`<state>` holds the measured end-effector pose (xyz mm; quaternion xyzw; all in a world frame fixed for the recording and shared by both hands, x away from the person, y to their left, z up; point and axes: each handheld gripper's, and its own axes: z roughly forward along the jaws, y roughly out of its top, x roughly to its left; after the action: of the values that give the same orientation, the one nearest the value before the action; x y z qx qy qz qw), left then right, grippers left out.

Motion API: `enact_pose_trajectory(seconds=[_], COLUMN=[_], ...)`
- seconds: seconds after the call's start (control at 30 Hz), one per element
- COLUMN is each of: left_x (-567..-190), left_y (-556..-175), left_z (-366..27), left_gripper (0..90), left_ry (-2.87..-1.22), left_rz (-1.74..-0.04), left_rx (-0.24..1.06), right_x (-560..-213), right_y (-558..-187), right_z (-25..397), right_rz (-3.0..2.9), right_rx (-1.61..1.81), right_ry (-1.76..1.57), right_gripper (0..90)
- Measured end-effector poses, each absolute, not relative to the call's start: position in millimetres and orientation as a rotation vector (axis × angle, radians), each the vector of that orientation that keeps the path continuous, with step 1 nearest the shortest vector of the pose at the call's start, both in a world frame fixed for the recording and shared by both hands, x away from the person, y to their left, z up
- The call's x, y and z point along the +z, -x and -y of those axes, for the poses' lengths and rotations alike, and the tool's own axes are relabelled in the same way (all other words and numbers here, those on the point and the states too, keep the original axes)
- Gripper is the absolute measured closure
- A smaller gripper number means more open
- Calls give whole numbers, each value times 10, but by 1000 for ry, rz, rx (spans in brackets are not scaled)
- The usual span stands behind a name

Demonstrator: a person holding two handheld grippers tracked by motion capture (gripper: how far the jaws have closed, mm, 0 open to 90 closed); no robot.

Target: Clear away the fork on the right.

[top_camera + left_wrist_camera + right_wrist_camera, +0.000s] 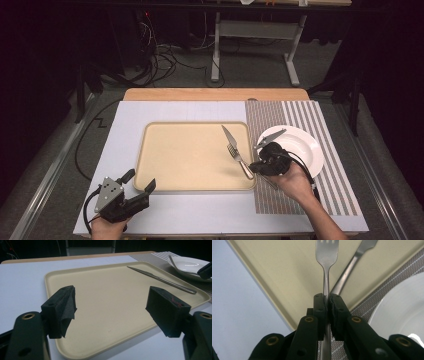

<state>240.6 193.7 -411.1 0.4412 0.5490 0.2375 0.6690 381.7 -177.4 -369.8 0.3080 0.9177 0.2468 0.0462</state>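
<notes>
Shiny metal fork (326, 255), matt plastic tray (190, 155)

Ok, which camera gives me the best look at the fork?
The right gripper view: the fork runs up the middle of the frame, its handle clamped in the right tongs, tines over the tray. The high view shows it small and far off beside the knife. In the left gripper view I can't pick it out.

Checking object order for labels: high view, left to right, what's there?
Left hand-held gripper → tray → knife → right hand-held gripper, holding the fork → plate. The knife and fork overlap in x, so their order is loose.
</notes>
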Motion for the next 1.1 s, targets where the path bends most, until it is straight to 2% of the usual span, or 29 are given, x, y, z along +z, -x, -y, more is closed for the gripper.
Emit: enact_pose_trajectory(seconds=[1.1], left_x=[-4118], left_y=[-2409], left_z=[-1930], left_gripper=[248], left_ry=[-1004], left_rz=[-1238], left_rx=[523], right_x=[-3789], right_y=[-4185], right_z=[1070], right_rz=[-2840], right_rx=[634], right_ry=[-992], right_gripper=[850])
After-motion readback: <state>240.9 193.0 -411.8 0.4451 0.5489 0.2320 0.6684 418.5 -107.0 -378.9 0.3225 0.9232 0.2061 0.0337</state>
